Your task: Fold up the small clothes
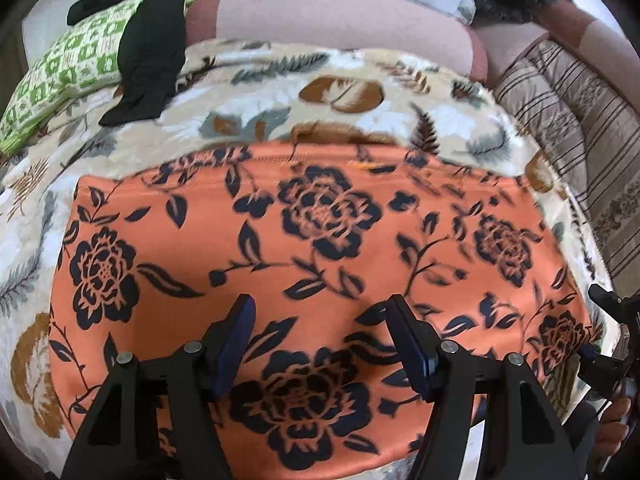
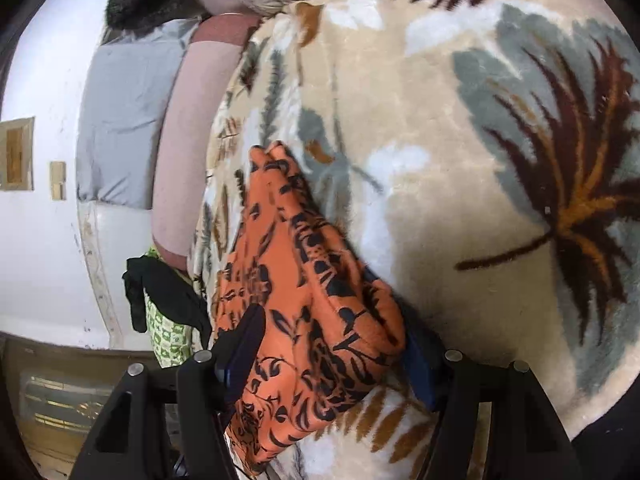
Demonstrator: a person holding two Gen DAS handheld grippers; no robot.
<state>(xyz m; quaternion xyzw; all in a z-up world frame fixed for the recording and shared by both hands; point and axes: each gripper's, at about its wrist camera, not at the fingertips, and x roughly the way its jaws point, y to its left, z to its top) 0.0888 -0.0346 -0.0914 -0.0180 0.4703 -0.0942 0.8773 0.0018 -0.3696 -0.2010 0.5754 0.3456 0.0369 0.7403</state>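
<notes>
Orange garment (image 1: 304, 264): orange cloth printed with dark navy flowers and leaves; spread flat and wide across the bed in the left wrist view; in the right wrist view (image 2: 312, 312) one end of it is bunched into thick folds.
Left hand-held gripper (image 1: 322, 344): black frame, blue pads; jaws spread wide apart over the near part of the garment, nothing between them.
Right hand-held gripper (image 2: 332, 348): jaws partly closed around the bunched end of the orange garment, the cloth filling the gap from one blue pad to the other; also seen at the right edge of the left wrist view (image 1: 612, 344), at the garment's right corner.
Blanket (image 1: 280, 92): plush, beige with grey, brown and white leaf motifs; covers the bed and lies under the garment.
Black garment (image 1: 148, 44): crumpled, at the far left, draped over the green pillow.
Green pillow (image 1: 64, 76): green and white pattern, far left corner of the bed.
Pink bolster (image 1: 336, 16): long, along the far edge of the blanket.
Striped cushion (image 1: 568, 120): beige with brown stripes, far right.
</notes>
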